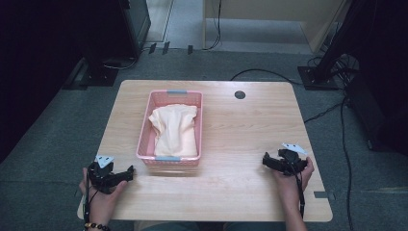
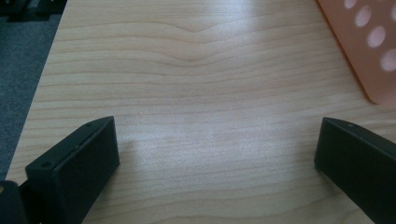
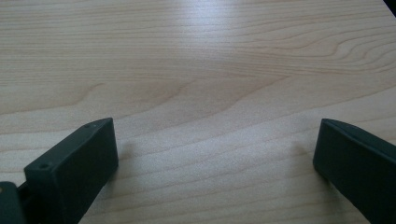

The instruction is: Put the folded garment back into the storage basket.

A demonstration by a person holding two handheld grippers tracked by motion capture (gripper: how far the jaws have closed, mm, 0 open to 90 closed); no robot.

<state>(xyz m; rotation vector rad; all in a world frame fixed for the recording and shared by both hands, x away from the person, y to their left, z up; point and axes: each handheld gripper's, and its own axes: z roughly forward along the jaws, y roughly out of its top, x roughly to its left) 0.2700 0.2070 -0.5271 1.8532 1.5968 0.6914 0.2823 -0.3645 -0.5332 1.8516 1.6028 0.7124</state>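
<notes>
My left claw (image 1: pixel 126 173) rests low on worktop (image 1: pixel 240 144), jaws spread wide, nothing between. My right claw (image 1: pixel 267 160) same at right edge, jaws wide apart, empty. Pink basket (image 1: pixel 146 130) with cream cloth (image 1: pixel 174 130) inside sits mid-worktop, just ahead and right of left claw, well apart from right claw. Basket corner at upper right in left gripper view (image 2: pixel 369 46).

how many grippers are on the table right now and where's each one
2. The left gripper sits near the table's front-left corner, just left of the pink basket; the right gripper is by the front-right edge. Both are open and empty.
</notes>
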